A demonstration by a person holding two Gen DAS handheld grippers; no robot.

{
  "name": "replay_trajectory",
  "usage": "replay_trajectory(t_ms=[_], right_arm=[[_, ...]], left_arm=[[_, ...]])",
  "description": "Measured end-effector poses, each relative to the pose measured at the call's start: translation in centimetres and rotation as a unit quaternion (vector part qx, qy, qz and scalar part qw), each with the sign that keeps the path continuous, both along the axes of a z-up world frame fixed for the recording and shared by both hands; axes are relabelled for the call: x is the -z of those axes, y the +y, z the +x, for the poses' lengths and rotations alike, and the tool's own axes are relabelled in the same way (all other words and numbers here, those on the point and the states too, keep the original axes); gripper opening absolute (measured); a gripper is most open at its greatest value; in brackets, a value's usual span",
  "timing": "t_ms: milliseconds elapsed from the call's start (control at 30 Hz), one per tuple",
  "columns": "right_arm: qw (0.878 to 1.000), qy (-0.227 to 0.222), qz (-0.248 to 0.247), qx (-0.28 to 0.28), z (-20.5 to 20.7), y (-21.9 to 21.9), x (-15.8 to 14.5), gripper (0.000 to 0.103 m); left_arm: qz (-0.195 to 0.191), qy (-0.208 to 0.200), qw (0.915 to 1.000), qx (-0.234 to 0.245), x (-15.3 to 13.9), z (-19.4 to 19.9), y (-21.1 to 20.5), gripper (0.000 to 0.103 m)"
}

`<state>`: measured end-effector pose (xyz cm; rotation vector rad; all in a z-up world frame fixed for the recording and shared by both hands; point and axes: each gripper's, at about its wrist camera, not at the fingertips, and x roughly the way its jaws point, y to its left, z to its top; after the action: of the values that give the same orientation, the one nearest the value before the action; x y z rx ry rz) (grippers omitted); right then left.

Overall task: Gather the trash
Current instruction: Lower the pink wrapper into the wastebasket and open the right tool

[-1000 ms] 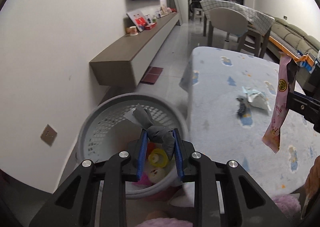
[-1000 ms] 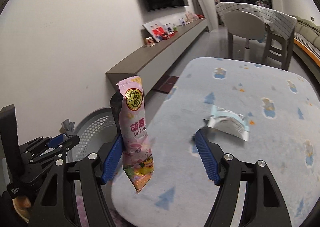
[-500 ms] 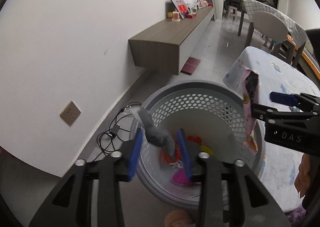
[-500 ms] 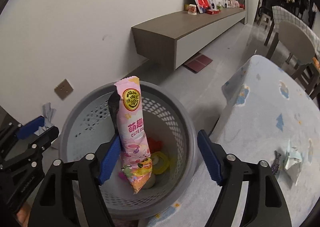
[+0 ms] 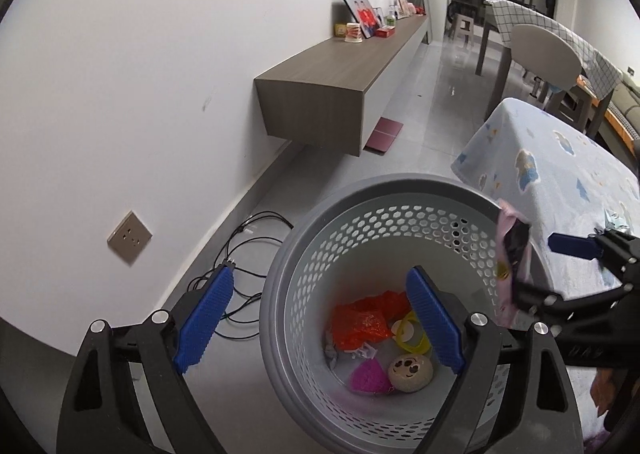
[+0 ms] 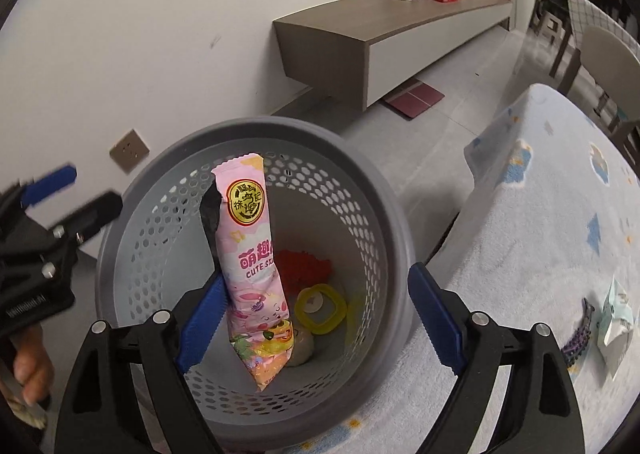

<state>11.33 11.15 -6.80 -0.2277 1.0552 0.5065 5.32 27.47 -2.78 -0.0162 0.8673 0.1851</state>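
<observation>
A grey perforated basket (image 5: 380, 183) (image 6: 256, 123) stands on the floor beside the blue-clothed table (image 5: 560, 157). My left gripper (image 5: 320, 274) hangs over its left rim; its jaws are opening wide with nothing between them. My right gripper (image 6: 318, 276) is above the basket, its jaws opening. A pink snack wrapper (image 6: 256, 266) (image 5: 510, 250) still clings upright to its left finger, and the other pad is well clear of it. An orange bag (image 5: 360, 318), a yellow ring (image 5: 412, 338) and a ball with a face (image 5: 410, 368) lie inside.
On the table (image 6: 540, 213) lie a white-green packet (image 6: 616, 310) and a dark purple strip (image 6: 578, 334). A floating shelf (image 5: 340, 69) runs along the wall. Cables (image 5: 244, 250) lie on the floor below a socket (image 5: 129, 238). A chair (image 5: 544, 53) stands behind.
Both grippers swung from the table to over the basket. The left gripper opened and the grey scrap it held is gone from it. The right jaws widened, the pink wrapper staying on one finger.
</observation>
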Motion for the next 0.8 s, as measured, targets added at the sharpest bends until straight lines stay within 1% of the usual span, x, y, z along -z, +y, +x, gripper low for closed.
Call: replay_trajectory(t_ms=[100,167,267,367,533,600,800], right_arm=[[1.000,-0.003,-0.013,-0.018,-0.2,0.8,0.7,0.084],[1.000,-0.002,-0.012,-0.029,-0.4,1.2,0.8,0.084],[0.999,-0.006,-0.008,-0.038,-0.5,1.4,0.7,0.084],[0.999,-0.004,-0.004,-0.037,-0.4,1.4,0.7,0.084],[0.999,-0.010,-0.010,-0.041,-0.5,1.8,0.8,0.084],[0.999,-0.016,-0.012,-0.047,-0.8,2.0,0.6,0.084],[0.997,-0.030,-0.020,-0.067,-1.6,2.7,0.5,0.084]], left_arm=[[0.001,0.002,0.9998,0.017,-0.2,0.5,0.2,0.087],[0.003,0.008,0.9995,0.029,-0.2,0.8,0.1,0.087],[-0.018,0.019,0.9983,0.051,-0.2,1.0,0.3,0.087],[-0.040,0.020,0.9962,0.074,-0.6,0.8,0.6,0.087],[-0.053,0.016,0.9925,0.109,-1.0,0.4,-0.2,0.087],[-0.053,0.021,0.9906,0.124,-1.1,0.5,-0.8,0.087],[-0.046,0.030,0.9874,0.148,-1.0,1.2,-2.3,0.087]])
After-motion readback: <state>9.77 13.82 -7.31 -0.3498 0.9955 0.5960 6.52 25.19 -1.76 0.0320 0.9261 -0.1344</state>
